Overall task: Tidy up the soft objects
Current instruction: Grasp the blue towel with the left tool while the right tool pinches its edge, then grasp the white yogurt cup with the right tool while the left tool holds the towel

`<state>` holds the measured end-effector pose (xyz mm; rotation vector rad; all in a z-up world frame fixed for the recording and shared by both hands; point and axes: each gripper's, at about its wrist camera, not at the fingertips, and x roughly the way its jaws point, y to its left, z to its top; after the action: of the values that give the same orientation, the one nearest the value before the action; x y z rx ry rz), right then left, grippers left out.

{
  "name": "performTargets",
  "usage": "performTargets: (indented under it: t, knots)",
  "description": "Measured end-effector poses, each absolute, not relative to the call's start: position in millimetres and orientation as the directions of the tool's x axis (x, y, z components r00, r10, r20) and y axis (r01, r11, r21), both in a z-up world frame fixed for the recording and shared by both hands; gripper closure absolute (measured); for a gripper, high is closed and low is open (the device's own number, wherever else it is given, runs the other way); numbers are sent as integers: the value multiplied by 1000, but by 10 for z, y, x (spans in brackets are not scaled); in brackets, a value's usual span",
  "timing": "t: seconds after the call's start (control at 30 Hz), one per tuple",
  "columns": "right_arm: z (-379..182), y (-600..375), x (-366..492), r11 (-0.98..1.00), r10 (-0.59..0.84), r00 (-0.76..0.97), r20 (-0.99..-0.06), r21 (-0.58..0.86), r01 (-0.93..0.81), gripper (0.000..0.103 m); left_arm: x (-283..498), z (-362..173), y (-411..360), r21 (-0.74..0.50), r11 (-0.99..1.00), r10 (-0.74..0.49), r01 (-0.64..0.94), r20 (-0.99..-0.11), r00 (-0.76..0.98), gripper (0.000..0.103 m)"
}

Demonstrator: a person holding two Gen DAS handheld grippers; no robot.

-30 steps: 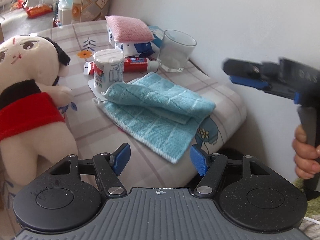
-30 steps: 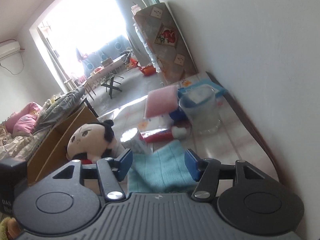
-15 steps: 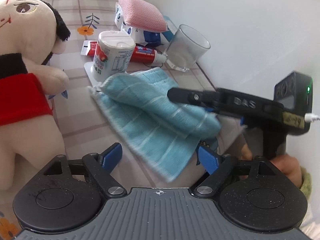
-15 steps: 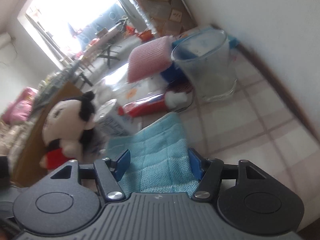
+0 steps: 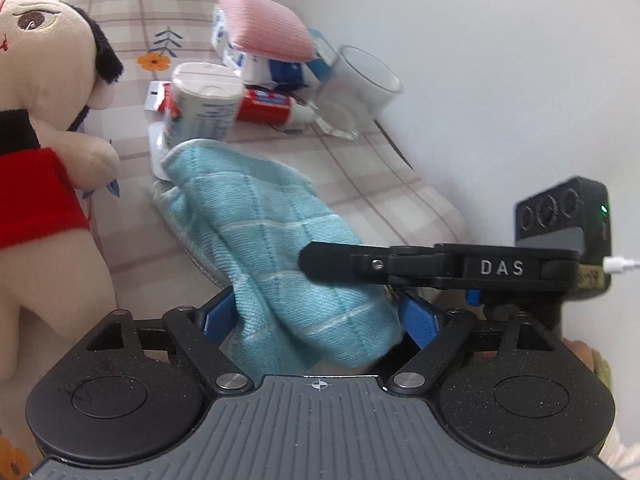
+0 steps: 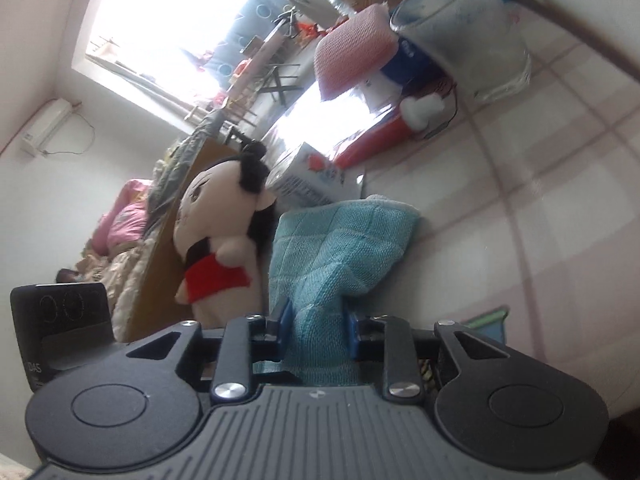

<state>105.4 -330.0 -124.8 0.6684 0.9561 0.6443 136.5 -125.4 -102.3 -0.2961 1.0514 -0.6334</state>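
A light blue cloth (image 5: pixel 260 224) lies on the checked tablecloth, its near end hanging over the table's front edge. My right gripper (image 6: pixel 316 322) is shut on that near end of the blue cloth (image 6: pixel 328 264); it shows from the side in the left wrist view (image 5: pixel 316 260). My left gripper (image 5: pixel 316 316) is open with the cloth's hanging end between its blue pads. A plush doll (image 5: pixel 36 128) in a red skirt stands at the left. A pink sponge (image 5: pixel 264 26) lies on packets at the back.
A white pot (image 5: pixel 204 108), a red tube (image 5: pixel 272 110) and a clear glass (image 5: pixel 356 92) stand behind the cloth. The white wall runs along the right side. The table's corner (image 5: pixel 436 216) drops off at the right front.
My right gripper has come down from the right and closed on the cloth's near end. My left gripper has moved forward so the cloth lies between its fingers.
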Motion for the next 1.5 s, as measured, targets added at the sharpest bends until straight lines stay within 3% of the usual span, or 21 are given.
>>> performTargets:
  t: [0.23,0.3,0.5,0.57,0.63,0.77,1.0,1.23,1.37,1.5]
  knots:
    - [-1369,-3209,863,526,826,330,-457,836,-160,75,1024,-931,-1338,-418,793,-576,443,-751,323,21]
    - [-1389,-3202,833,514,833,324,-448,844,-153,74,964,-938,-1356,-384,804,-553,455,-764,331,32]
    - [-1349,-3232,799,507,834,336,-438,849,-150,71,912,-914,-1324,-323,838,-493,439,-794,357,50]
    - [-1292,-3234,780,529,820,349,-453,832,-165,64,918,-918,-1319,-309,849,-475,429,-802,361,60]
    - [-1192,-3260,760,555,803,376,-462,809,-191,40,927,-917,-1305,-301,857,-463,418,-806,369,66]
    - [-881,-3320,745,635,745,452,-491,728,-256,30,943,-920,-1232,-325,863,-468,386,-803,370,73]
    - [-414,-3207,948,750,640,593,-489,564,-345,7,880,-870,-1075,-335,876,-459,346,-797,393,76]
    - [-510,-2560,1442,836,548,621,-560,354,-419,6,857,-883,-939,-360,878,-466,316,-795,389,76]
    - [-751,-2344,1687,846,528,598,-603,316,-429,7,847,-893,-893,-374,874,-475,309,-792,384,76]
    - [-853,-2239,1808,851,516,594,-617,294,-435,17,867,-899,-878,-383,870,-483,310,-789,380,76]
